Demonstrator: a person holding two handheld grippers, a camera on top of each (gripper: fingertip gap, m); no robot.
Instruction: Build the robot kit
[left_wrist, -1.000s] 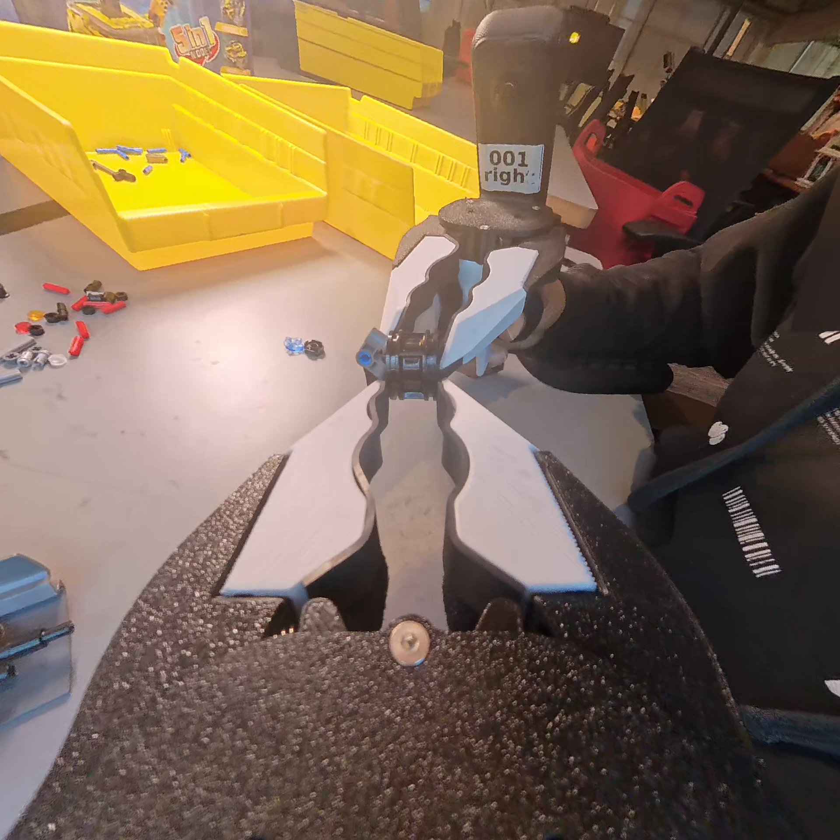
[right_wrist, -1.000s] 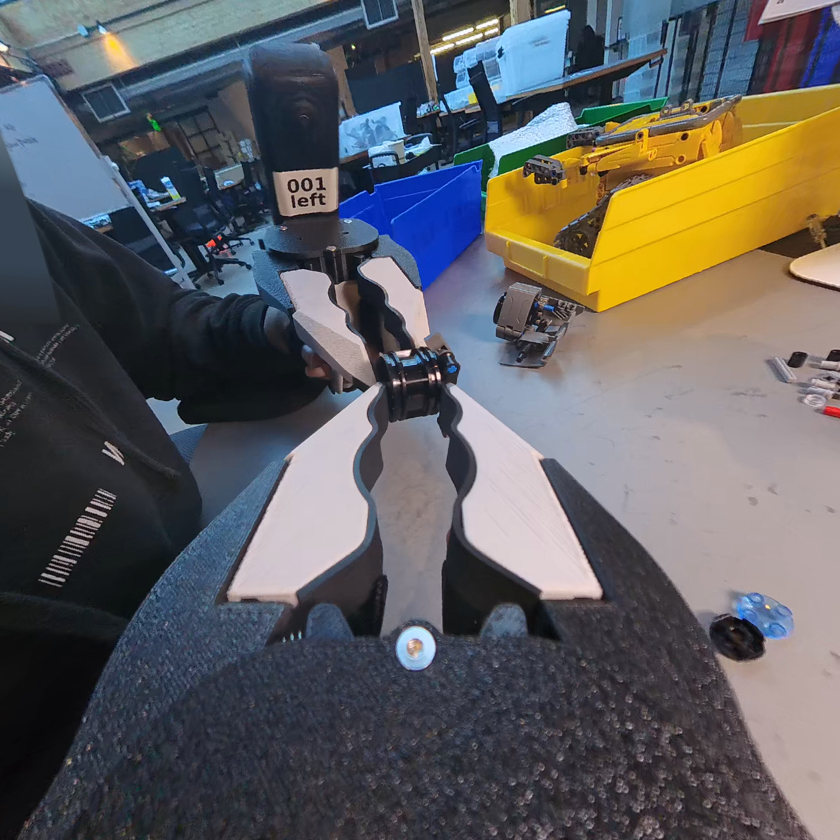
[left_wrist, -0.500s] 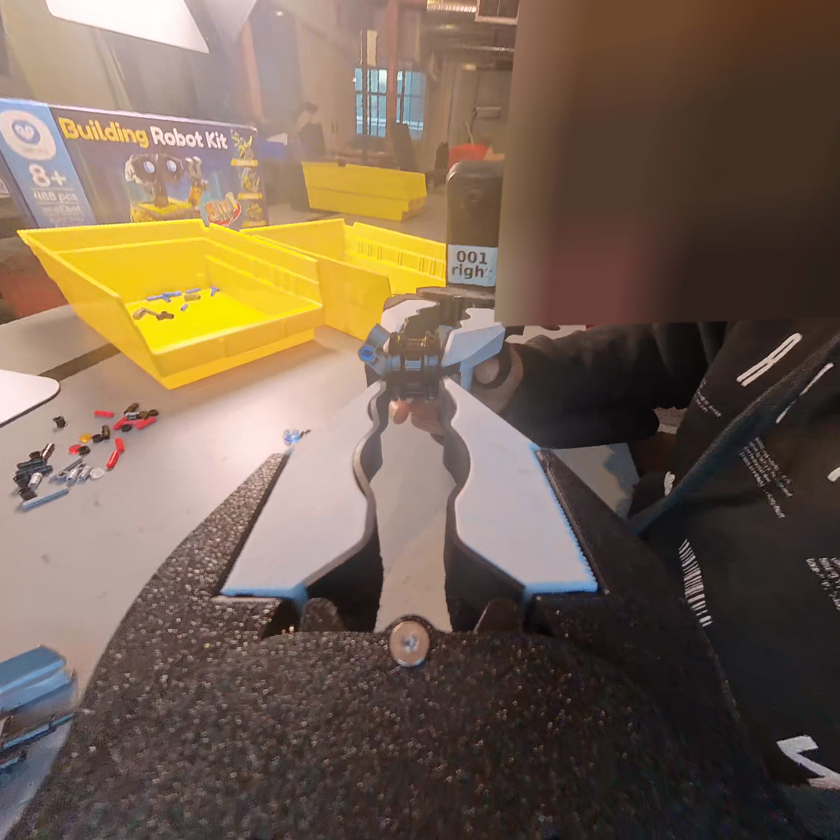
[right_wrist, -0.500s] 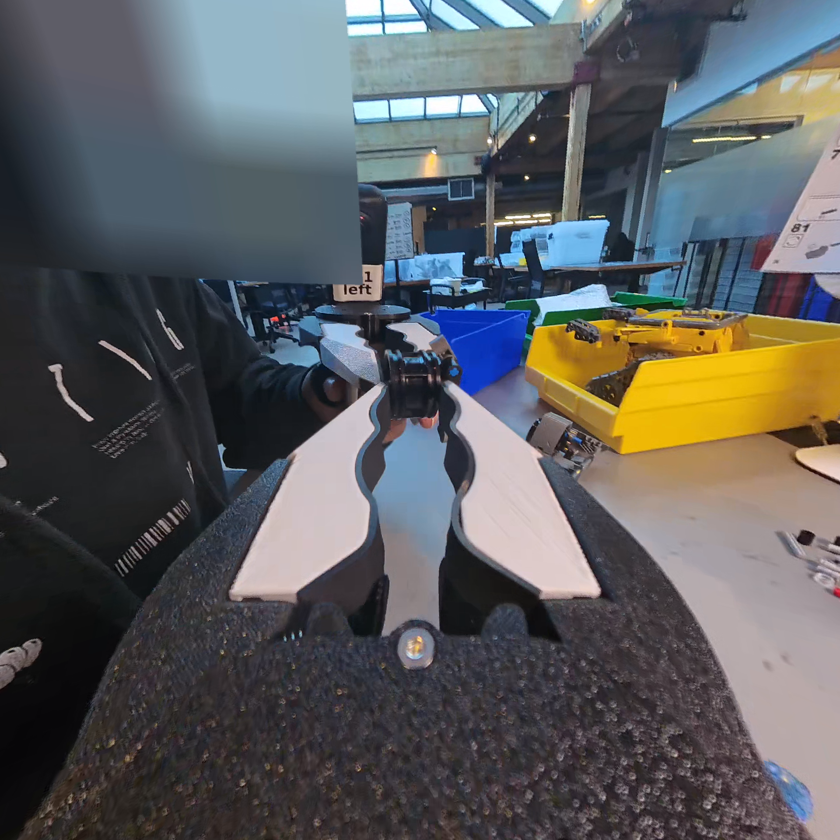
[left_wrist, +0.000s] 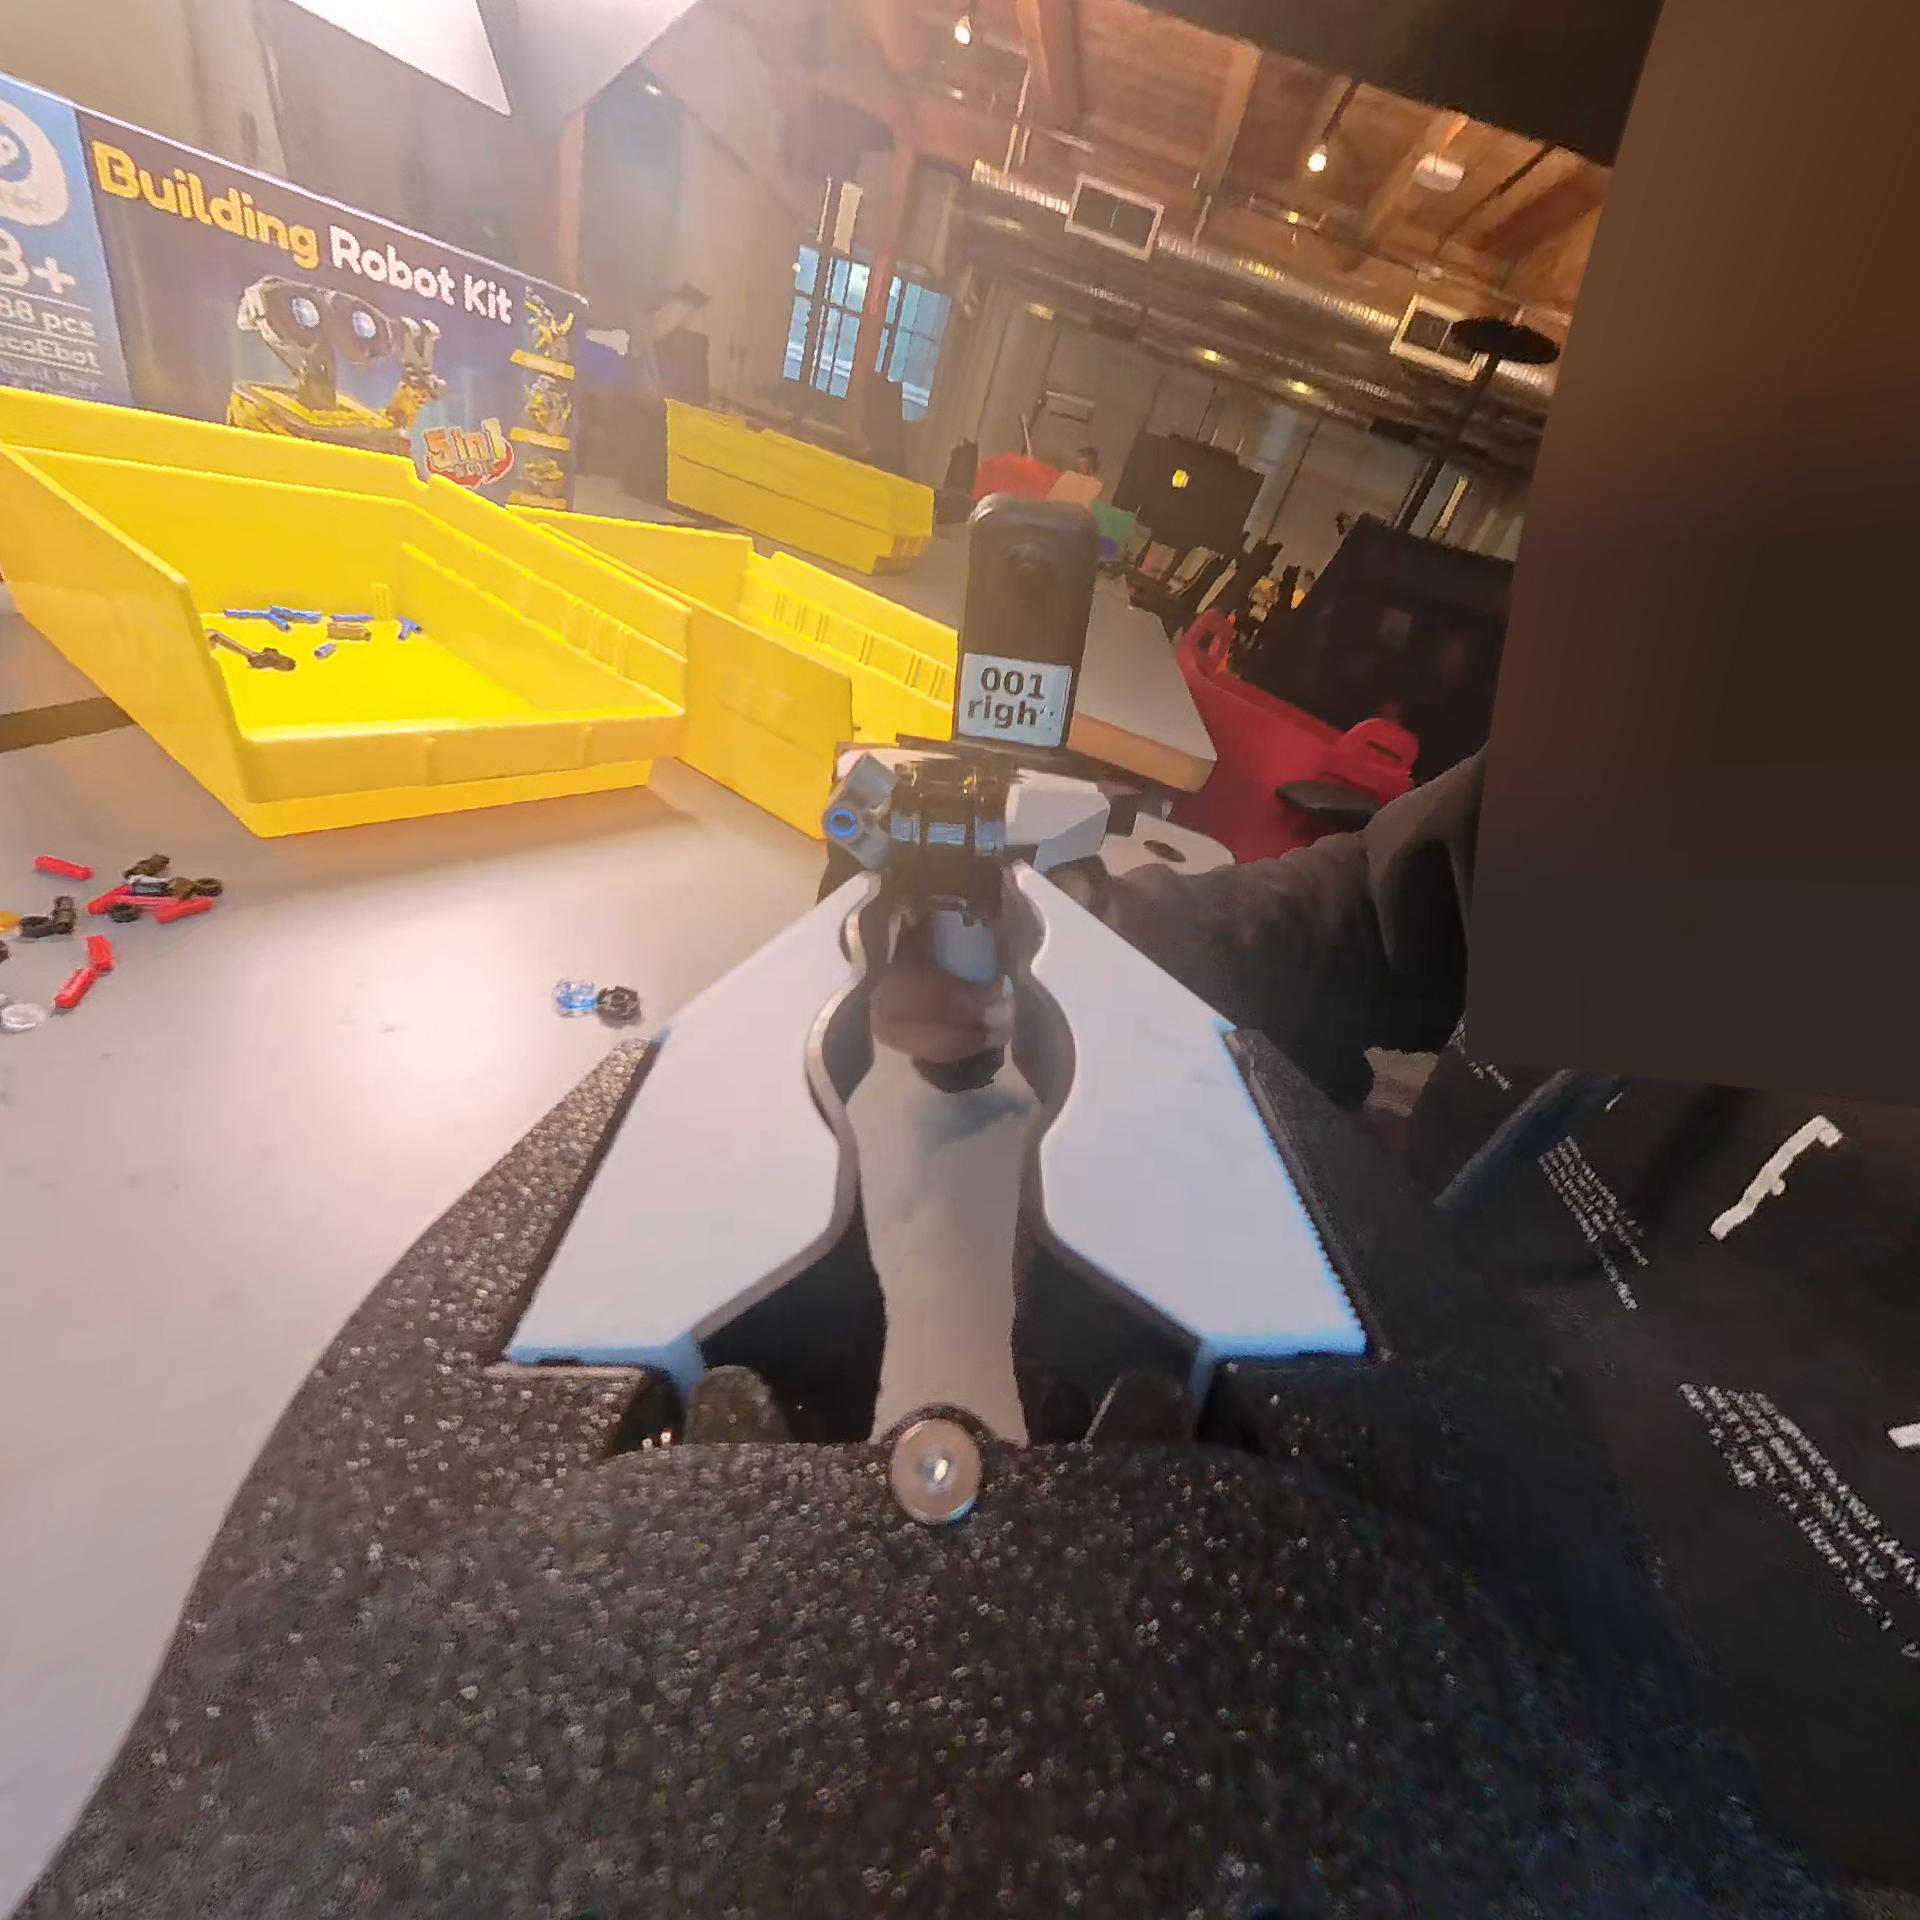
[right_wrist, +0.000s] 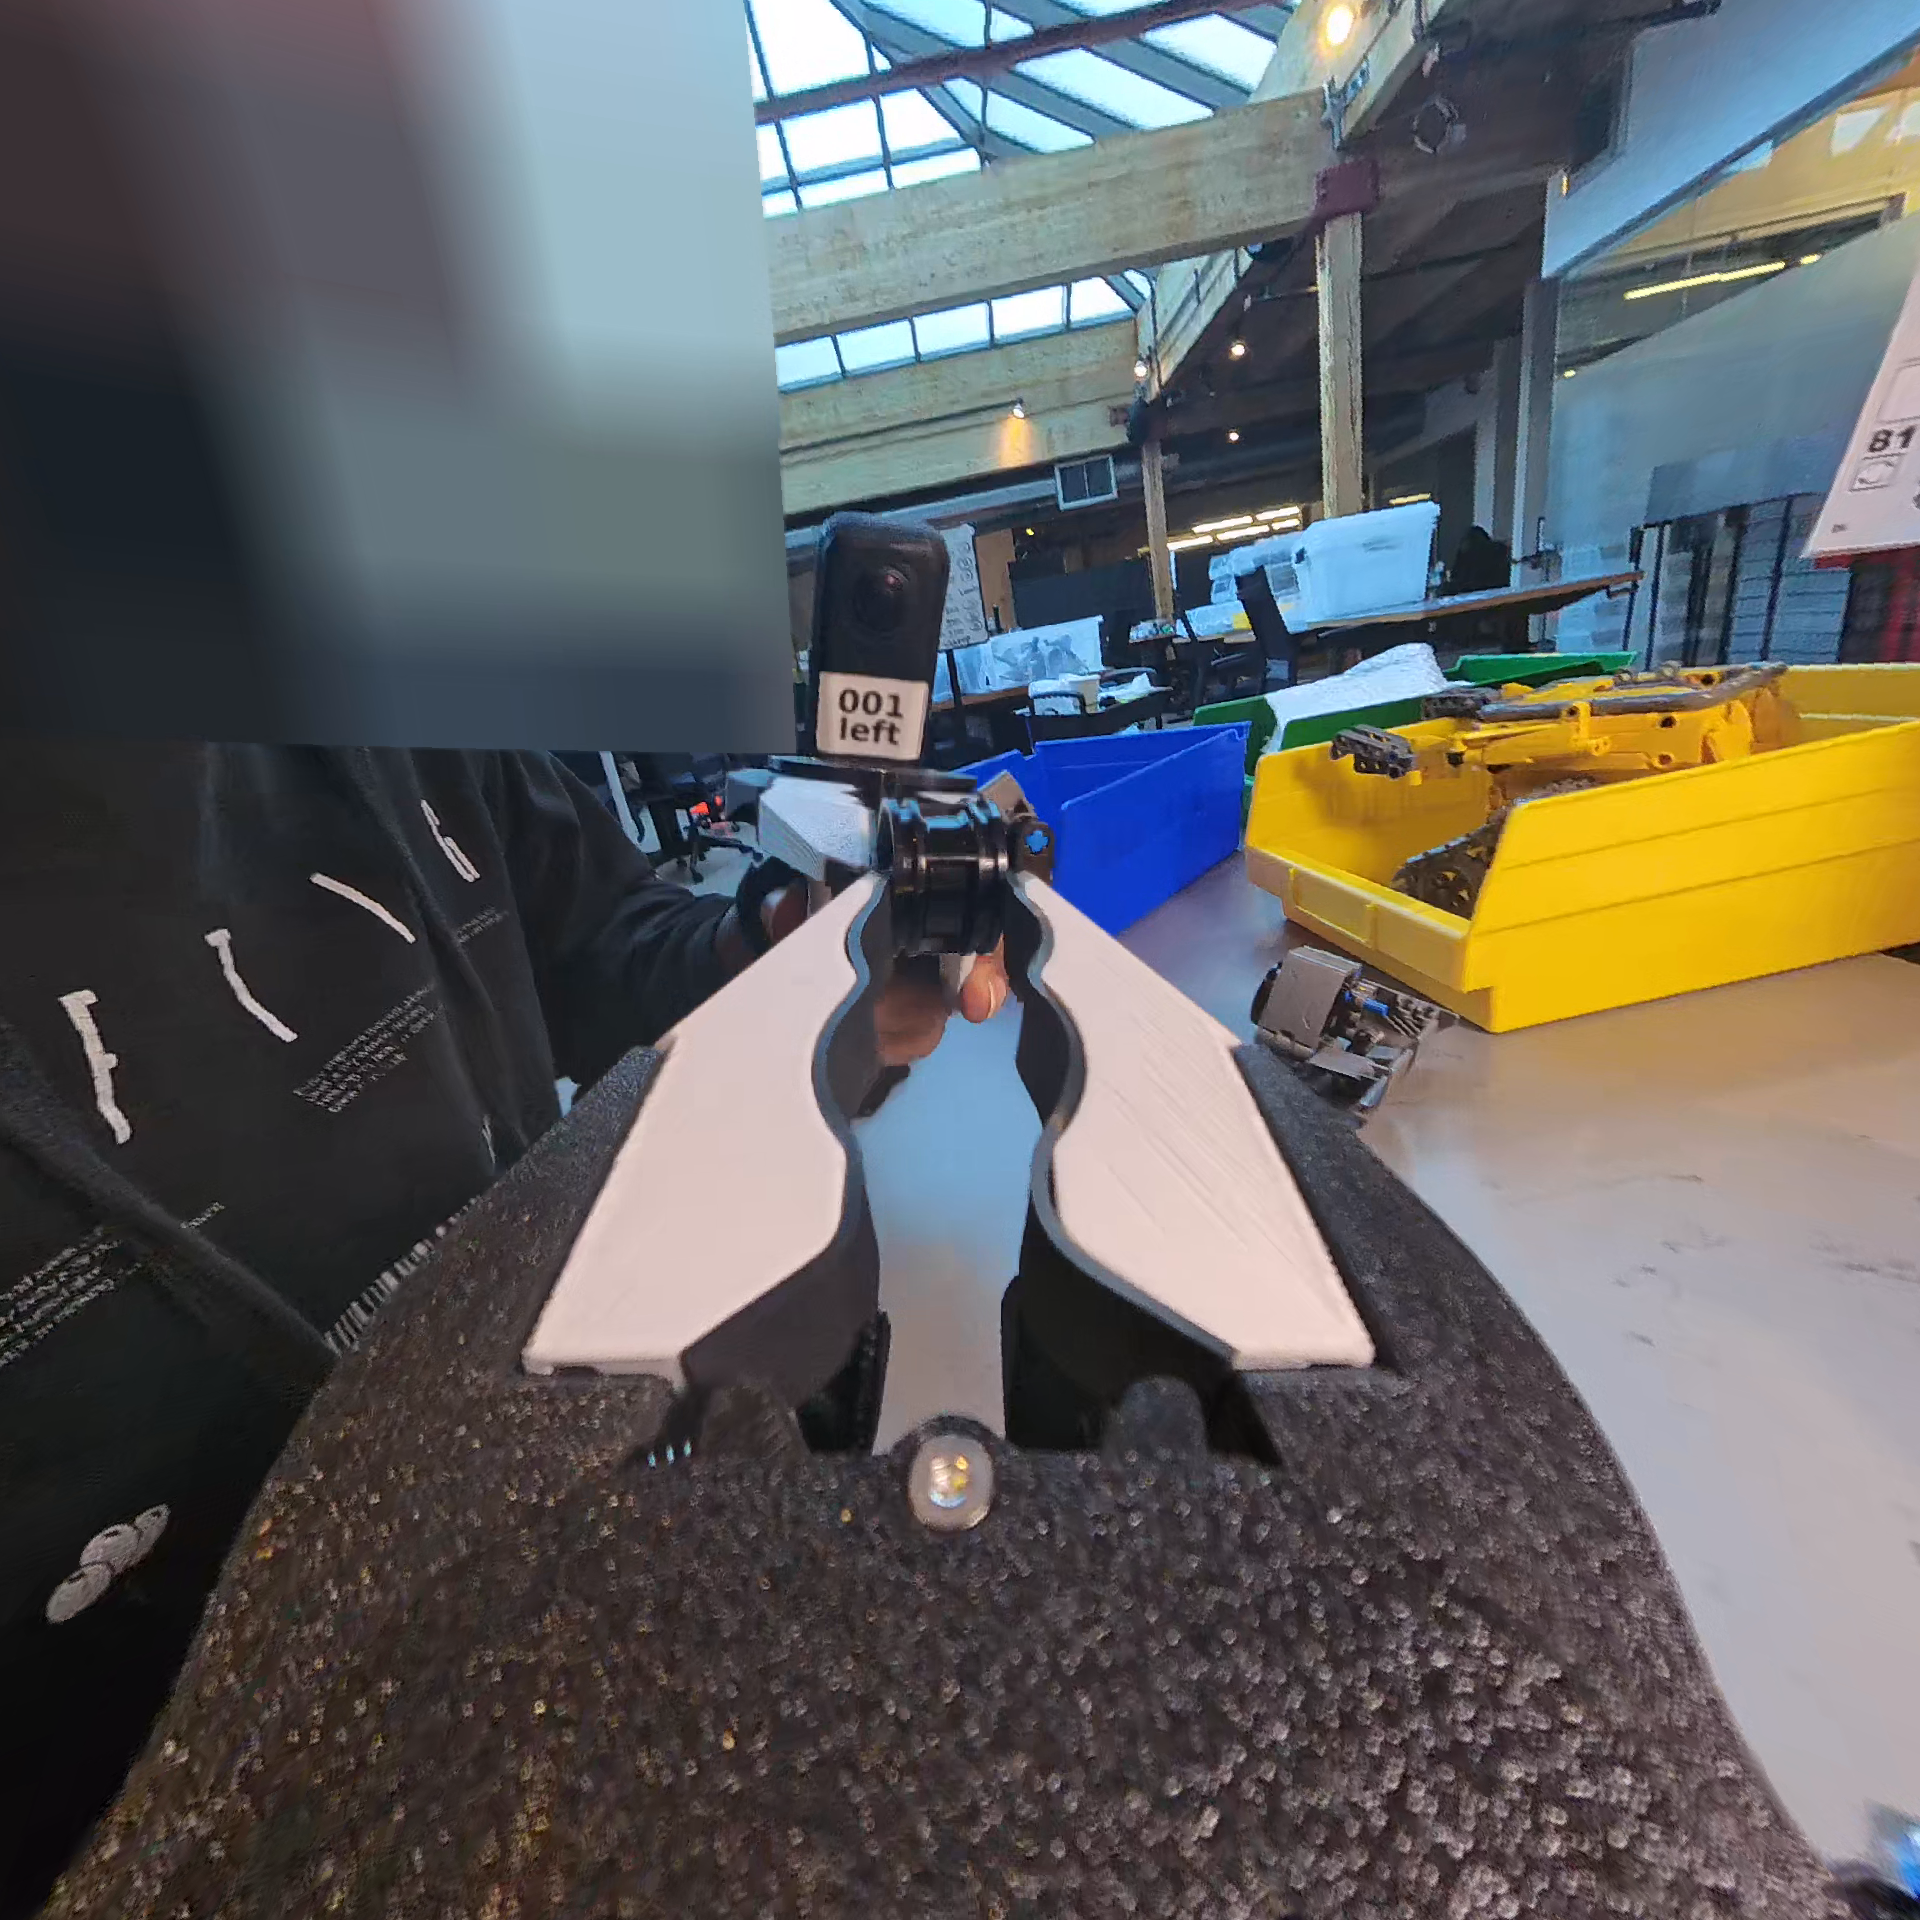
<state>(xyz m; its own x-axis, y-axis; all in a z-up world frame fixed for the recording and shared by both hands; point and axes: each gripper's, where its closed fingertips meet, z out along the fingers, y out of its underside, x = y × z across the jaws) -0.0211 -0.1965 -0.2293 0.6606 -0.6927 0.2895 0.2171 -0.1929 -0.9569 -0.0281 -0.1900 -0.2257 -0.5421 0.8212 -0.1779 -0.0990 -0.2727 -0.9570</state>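
Black wheel-like assembly (left_wrist: 940, 831) with a blue pin is hanging above the grey bench (left_wrist: 312, 1091), left tongs (left_wrist: 935, 883) and right tongs (right_wrist: 945, 883) both pinching it from opposite sides; yellow bins (left_wrist: 416, 665) sitting behind, loose red and black pieces (left_wrist: 104, 904) lying left.

right tongs (right_wrist: 948, 894) clamp black wheel assembly (right_wrist: 945, 883) | left tongs (right_wrist: 883, 831) grip it too

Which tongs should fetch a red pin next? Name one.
Probably left: red pins lie beside the left tongs, outside the right view. The right tongs could hold the black part both grip.
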